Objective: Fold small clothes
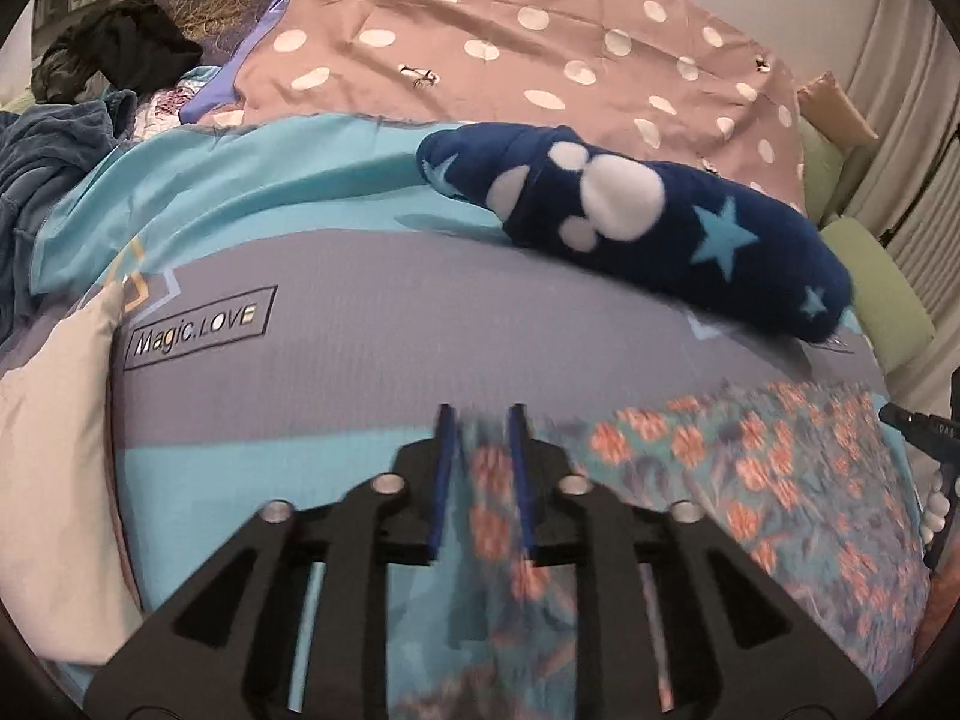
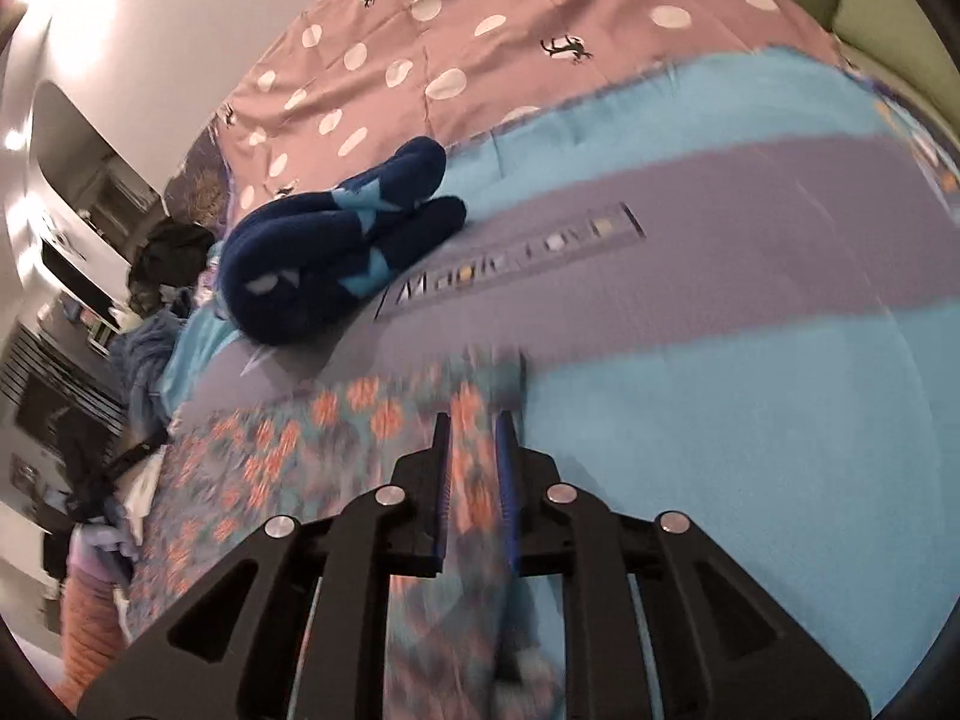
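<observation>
A thin teal cloth with orange flowers (image 1: 750, 480) lies spread on the bed, blurred in both views. My left gripper (image 1: 480, 420) is at its left corner. The narrow gap between the blue pads is filled with floral fabric. My right gripper (image 2: 474, 420) holds the opposite corner of the floral cloth (image 2: 288, 450) the same way, jaws nearly together around the fabric. One of the right gripper's fingers (image 1: 906, 418) pokes in at the right edge of the left wrist view. A folded navy fleece piece (image 1: 630, 210) with stars and a white paw print lies farther back, also seen in the right wrist view (image 2: 336, 252).
The blue and grey bedcover (image 1: 360, 408) carries a "Magic.LOVE" label. A pink dotted sheet (image 1: 480, 48) covers the far half of the bed. Dark clothes (image 1: 120, 48) and a blue garment (image 1: 36, 180) are piled at the far left. A white pillow (image 1: 54, 450) lies near left.
</observation>
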### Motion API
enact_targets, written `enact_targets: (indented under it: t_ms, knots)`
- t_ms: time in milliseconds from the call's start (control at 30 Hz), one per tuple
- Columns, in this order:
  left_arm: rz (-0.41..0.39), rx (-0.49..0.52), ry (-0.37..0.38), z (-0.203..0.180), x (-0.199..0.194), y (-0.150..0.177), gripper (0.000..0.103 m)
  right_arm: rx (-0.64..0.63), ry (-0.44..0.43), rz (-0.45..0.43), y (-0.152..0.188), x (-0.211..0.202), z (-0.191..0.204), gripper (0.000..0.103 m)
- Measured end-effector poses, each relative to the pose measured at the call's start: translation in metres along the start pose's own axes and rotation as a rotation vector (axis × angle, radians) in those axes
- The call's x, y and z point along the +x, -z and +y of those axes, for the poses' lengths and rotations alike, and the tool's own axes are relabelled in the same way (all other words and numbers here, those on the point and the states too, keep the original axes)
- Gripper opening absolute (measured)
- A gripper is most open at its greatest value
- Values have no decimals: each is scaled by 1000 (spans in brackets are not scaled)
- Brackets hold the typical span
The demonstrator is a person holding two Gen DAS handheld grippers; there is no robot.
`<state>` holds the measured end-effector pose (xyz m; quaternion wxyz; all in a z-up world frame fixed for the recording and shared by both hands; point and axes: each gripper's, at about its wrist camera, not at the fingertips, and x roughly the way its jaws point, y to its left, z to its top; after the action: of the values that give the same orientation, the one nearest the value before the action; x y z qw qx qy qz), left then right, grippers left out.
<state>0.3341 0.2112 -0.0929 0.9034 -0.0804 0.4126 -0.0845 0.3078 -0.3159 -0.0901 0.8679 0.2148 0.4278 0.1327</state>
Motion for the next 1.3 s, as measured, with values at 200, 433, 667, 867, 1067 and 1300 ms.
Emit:
enact_targets:
  t_ms: [200,433,667,867,1067,1300]
  knots:
    - [-30,126,17,-41,-57,21,44,3,9,6,71,-69,-27,19]
    - [81,366,245,-169,-71,68,50,-43,-142,41,146,-111,-18,22]
    - [211,577,379,-300,-42,99,50,-238,-254,63,177,-123,9,40]
    - [280,670,407,-353,-20,123,53,-356,-201,119,180,-107,11,41]
    - [295,655,405,-349,6,138,54,-491,-212,60,167,-121,22,6]
    - [277,624,428,-341,-3,144,54,-446,-172,95,168,-140,-13,0]
